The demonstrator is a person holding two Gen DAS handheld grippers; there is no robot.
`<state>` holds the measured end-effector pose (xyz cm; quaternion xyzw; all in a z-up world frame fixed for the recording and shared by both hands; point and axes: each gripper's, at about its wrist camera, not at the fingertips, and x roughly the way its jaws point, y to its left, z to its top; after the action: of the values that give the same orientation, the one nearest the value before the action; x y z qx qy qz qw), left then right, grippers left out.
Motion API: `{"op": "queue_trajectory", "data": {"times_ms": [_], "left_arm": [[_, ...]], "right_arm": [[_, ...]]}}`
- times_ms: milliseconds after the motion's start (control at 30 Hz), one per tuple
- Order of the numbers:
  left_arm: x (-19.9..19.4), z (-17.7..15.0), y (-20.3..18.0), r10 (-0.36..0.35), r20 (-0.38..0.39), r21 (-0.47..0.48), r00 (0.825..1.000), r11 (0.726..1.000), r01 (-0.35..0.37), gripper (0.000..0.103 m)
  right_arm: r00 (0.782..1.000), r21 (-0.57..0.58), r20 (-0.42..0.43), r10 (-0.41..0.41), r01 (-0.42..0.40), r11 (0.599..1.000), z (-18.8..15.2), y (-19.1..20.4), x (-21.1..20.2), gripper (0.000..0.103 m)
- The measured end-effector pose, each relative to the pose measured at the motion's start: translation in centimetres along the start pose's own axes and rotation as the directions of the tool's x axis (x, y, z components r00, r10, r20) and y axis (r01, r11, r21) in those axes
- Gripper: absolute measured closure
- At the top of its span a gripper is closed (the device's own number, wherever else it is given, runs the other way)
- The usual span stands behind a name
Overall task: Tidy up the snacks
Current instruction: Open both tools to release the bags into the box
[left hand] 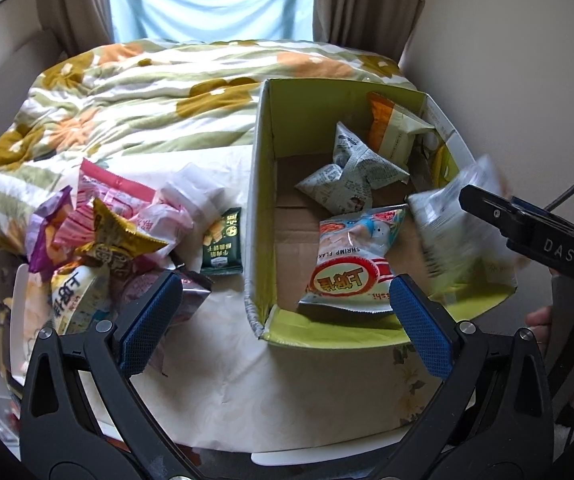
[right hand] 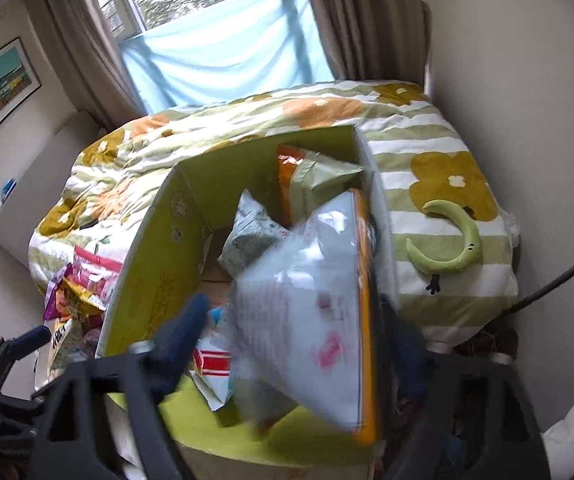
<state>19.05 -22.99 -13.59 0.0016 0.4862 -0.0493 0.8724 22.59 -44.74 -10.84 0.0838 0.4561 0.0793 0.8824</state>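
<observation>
Already the box [left hand: 263, 184], green inside, stood just ahead of the left gripper [left hand: 287, 320] on the worktop [left hand: 223, 380], its near wall between the two wide-spread, empty fingers [left hand: 423, 328]. Beyond it lay the bed [left hand: 135, 92] under a flowered quilt.

Over the box's right side the right gripper [right hand: 287, 344] had a white bag [right hand: 307, 300] between its fingers; the picture was smeared with motion, so whether they gripped it or had let go could not be told. The bag hung tilted across the box's right wall, partly over the rim. It could well have caught on that wall and tipped outside, or knocked the light box askew.

Inside lay a shrimp packet [left hand: 347, 264], a newsprint-patterned packet [left hand: 351, 176] and an orange-and-pale bag [left hand: 395, 128], leaving little flat floor; a big bag dropped on them might have slid.

Left of the left fingers the loose pile of snacks [left hand: 103, 232] and a small green packet [left hand: 223, 242] waited unsorted; a careless reach could have scattered them off the edge.
</observation>
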Motion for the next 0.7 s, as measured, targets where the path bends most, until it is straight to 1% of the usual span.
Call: {"op": "queue_trajectory", "data": {"times_ms": [33,67,133,367,467,533,633,700], "left_arm": [[-0.1,-0.2,0.1,0.007,0.000,0.000,1.000,1.000,-0.007,0.001],[0.0,-0.3,0.0,0.013,-0.001,-0.001,1.000,1.000,-0.013,0.001],[0.0,-0.6,0.1,0.019,-0.005,-0.006,1.000,1.000,-0.019,0.001],[-0.3,-1.8,0.3,0.015,-0.009,-0.024,1.000,1.000,-0.015,0.001],[-1.1,-2.0,0.3,0.014,0.005,-0.028,1.000,1.000,-0.014,0.001],[-1.9,-2.1,0.4,0.015,0.014,-0.027,1.000,1.000,-0.015,0.001],[-3.6,-2.2,0.9,0.033,0.035,-0.022,0.999,0.999,-0.032,0.001],[-5.0,-2.4,1.6,0.047,0.055,-0.025,0.997,0.999,-0.046,0.001]], "right_arm": [[1.000,-0.003,0.012,-0.001,0.001,1.000,-0.2,0.0,0.0,0.005],[0.999,-0.005,0.039,0.005,-0.005,1.000,-0.6,-0.1,-0.4,0.004],[0.998,-0.009,0.061,0.017,-0.016,1.000,-1.2,-0.2,-0.8,0.004],[1.000,-0.053,0.016,0.016,-0.015,0.998,-2.8,0.1,-1.1,0.004],[0.999,-0.056,0.022,0.023,-0.022,0.998,-2.9,0.4,-1.8,0.004],[0.999,-0.066,0.040,0.021,-0.018,0.998,-2.8,0.7,-2.7,0.004],[0.999,-0.080,0.039,0.023,-0.020,0.997,-2.6,1.3,-3.8,0.004],[0.998,-0.089,0.037,0.043,-0.039,0.995,-2.6,1.9,-4.6,0.004]]}}
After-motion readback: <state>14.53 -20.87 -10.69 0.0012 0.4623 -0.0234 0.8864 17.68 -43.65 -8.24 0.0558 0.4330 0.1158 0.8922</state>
